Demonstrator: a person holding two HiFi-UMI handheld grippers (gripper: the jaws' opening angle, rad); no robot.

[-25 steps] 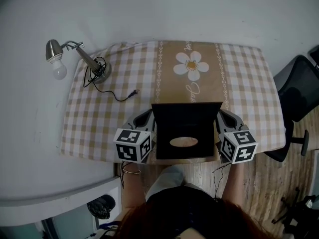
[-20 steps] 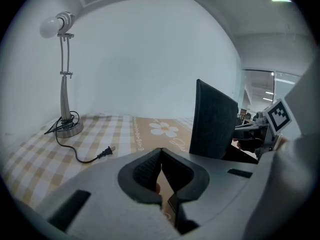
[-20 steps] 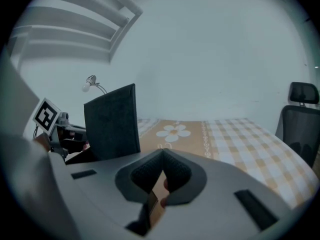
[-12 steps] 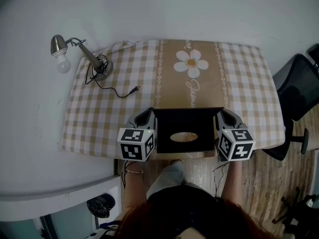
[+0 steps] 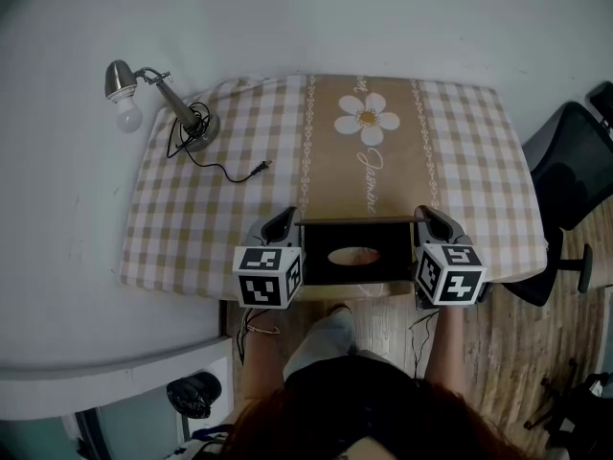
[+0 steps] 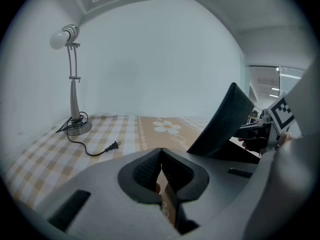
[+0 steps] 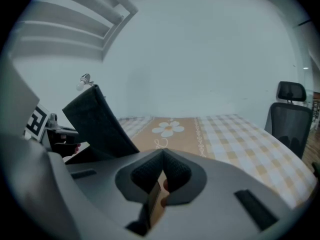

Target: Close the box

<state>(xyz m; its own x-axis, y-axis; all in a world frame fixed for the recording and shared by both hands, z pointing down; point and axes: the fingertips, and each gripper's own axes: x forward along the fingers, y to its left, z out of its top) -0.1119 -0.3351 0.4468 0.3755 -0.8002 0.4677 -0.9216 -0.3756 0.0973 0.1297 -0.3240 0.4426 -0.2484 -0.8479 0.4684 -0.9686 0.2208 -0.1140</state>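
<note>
Holding the black box between them, your left gripper and right gripper each pinch a thin side flap, jaws nearly together. Its lid leans tilted inward of both

The box is set on the table at 6 o'clock, at the near edge. It is flanked by the left gripper at its 9 o'clock and the right gripper at its 3 o'clock, with a thin edge caught in each pair of jaws. The lamp is placed at 10 o'clock, and its plug is laid between lamp and box. A chair is stationed off the table at 3 o'clock.
</note>
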